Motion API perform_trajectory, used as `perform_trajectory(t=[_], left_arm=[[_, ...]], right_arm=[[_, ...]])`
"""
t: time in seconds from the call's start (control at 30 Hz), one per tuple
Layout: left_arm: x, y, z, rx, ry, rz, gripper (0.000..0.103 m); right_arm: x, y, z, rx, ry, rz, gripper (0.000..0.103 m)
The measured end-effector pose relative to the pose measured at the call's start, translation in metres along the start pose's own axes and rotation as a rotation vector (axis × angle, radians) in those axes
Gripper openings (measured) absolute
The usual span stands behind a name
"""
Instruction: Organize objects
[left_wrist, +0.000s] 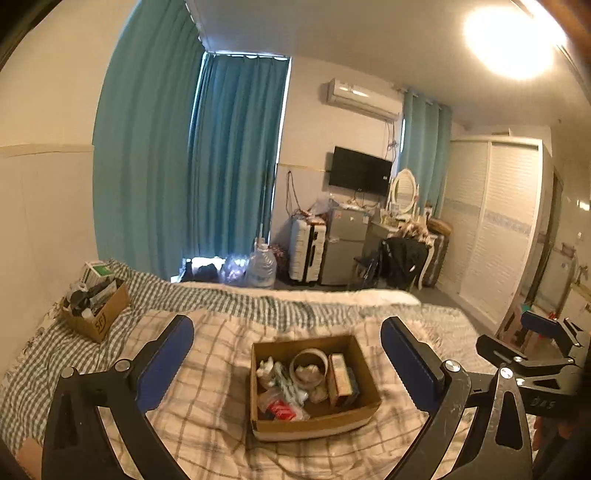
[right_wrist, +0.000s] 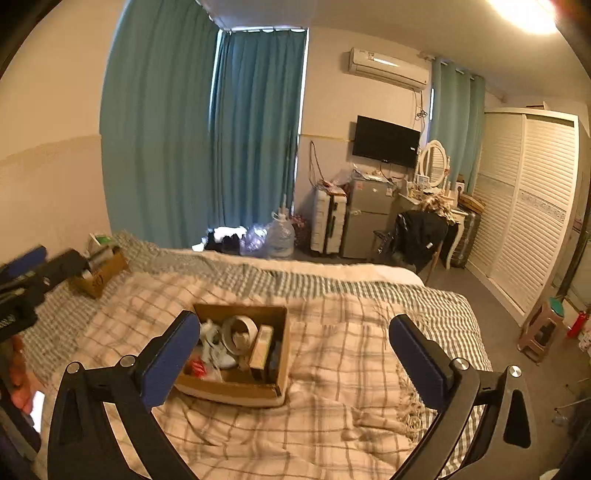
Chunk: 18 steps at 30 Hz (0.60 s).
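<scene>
An open cardboard box (left_wrist: 314, 421) sits on the plaid blanket, holding a tape roll (left_wrist: 309, 367), a small carton (left_wrist: 341, 376), a red packet (left_wrist: 281, 410) and several other small items. My left gripper (left_wrist: 288, 354) is open and empty, above and in front of the box. In the right wrist view the same box (right_wrist: 240, 387) lies just behind the left finger of my right gripper (right_wrist: 295, 350), which is open and empty. A second cardboard box (left_wrist: 98, 317) full of items sits far left by the wall; it also shows in the right wrist view (right_wrist: 101, 275).
The bed (right_wrist: 351, 369) fills the foreground, wall to its left. Beyond it stand a water jug (left_wrist: 261, 267), a suitcase (left_wrist: 307, 249), a small fridge (left_wrist: 343, 251) and a chair with dark clothes (right_wrist: 417, 236). A stool (right_wrist: 543, 328) stands by the wardrobe on the right.
</scene>
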<state>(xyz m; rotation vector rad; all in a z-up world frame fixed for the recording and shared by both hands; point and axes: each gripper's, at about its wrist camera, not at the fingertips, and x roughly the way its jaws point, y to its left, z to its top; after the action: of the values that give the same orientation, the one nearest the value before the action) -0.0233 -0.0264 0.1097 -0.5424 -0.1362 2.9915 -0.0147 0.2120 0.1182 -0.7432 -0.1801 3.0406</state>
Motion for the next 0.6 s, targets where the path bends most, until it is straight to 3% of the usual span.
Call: perform_trajectory(t=[0.13, 0.2, 0.27, 0.37, 0.43, 0.6], left_arm=[[0.013, -0.002, -0.036, 0.031, -0.009, 0.046, 0.103], [0.02, 0.0, -0.054, 0.026, -0.023, 0.071, 0.103], [0.034, 0.006, -0.073, 0.005, 0.009, 0.09, 0.103], [0.049, 0.007, -0.09, 0.017, 0.056, 0.112, 0.103], [0.052, 0.004, -0.099, 0.031, 0.068, 0.135, 0.103], [0.053, -0.007, -0.106, 0.066, 0.084, 0.107, 0.103]], right_arm=[[0.023, -0.001, -0.033, 0.004, -0.01, -0.015, 0.103], [0.037, -0.001, -0.047, 0.011, -0.059, -0.017, 0.103], [0.054, -0.003, -0.06, 0.037, -0.077, 0.016, 0.103], [0.078, -0.006, -0.072, 0.085, 0.003, 0.085, 0.103], [0.086, -0.004, -0.077, 0.08, 0.018, 0.079, 0.103], [0.095, -0.008, -0.085, 0.074, 0.028, 0.064, 0.103]])
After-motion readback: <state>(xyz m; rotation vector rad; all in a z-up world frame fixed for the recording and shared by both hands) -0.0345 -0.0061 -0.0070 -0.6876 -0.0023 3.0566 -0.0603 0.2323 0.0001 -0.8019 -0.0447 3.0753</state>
